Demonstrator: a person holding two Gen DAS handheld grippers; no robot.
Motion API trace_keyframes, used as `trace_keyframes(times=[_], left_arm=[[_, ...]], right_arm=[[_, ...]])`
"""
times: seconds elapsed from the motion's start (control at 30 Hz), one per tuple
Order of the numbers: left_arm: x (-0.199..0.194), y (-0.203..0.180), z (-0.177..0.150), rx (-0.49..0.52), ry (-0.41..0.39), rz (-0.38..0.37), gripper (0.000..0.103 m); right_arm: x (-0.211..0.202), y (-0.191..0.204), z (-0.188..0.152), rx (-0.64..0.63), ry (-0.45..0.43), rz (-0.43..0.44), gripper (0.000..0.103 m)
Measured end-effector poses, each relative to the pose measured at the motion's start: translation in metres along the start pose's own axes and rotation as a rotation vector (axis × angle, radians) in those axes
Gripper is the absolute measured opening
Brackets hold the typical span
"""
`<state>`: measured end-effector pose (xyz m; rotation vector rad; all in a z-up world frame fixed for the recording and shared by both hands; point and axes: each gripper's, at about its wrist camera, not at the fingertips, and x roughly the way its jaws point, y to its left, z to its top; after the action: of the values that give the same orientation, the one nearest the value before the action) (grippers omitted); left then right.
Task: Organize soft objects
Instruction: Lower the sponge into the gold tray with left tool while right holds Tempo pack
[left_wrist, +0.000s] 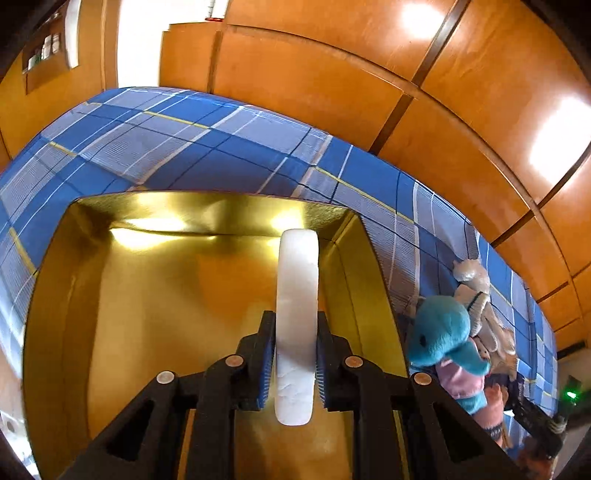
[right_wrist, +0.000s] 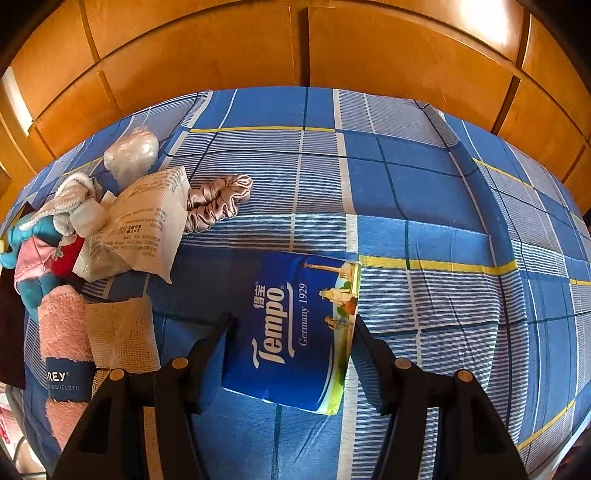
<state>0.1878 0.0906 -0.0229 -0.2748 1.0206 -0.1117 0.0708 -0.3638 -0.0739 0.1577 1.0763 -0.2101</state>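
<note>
My left gripper (left_wrist: 295, 325) is shut on a white flat pad (left_wrist: 297, 295) and holds it on edge over the inside of a gold box (left_wrist: 147, 314). My right gripper (right_wrist: 291, 328) is open, its fingers on either side of a blue Tempo tissue roll (right_wrist: 291, 325) that lies on the plaid cloth. A teal plush toy (left_wrist: 443, 336) lies right of the box and also shows in the right wrist view (right_wrist: 29, 236). A pink towel roll (right_wrist: 62, 332), a beige mesh cloth (right_wrist: 122, 332), a white printed packet (right_wrist: 144, 225) and a pink satin scrunchie (right_wrist: 218, 199) lie at the left.
A blue plaid cloth (right_wrist: 424, 221) covers the surface. Orange wooden panels (right_wrist: 295, 44) stand behind it. A clear plastic bundle (right_wrist: 129, 151) and a striped white sock (right_wrist: 74, 199) sit in the pile at the left. A dark gripper part (left_wrist: 535, 417) shows at far right.
</note>
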Motion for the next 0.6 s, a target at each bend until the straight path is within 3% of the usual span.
trace_keyframes(times=[0.17, 0.37, 0.6], left_arm=[[0.01, -0.015, 0.01, 0.029, -0.004, -0.016, 0.053], [-0.009, -0.024, 0.0, 0.073, -0.079, 0.01, 0.055], [-0.046, -0.037, -0.043, 0.18, -0.177, 0.091, 0.063]], right_arm=[[0.001, 0.0, 0.001, -0.005, -0.001, -0.002, 0.062], [0.0, 0.001, 0.001, -0.011, -0.003, -0.008, 0.061], [-0.003, 0.003, 0.001, -0.022, -0.016, -0.021, 0.054]])
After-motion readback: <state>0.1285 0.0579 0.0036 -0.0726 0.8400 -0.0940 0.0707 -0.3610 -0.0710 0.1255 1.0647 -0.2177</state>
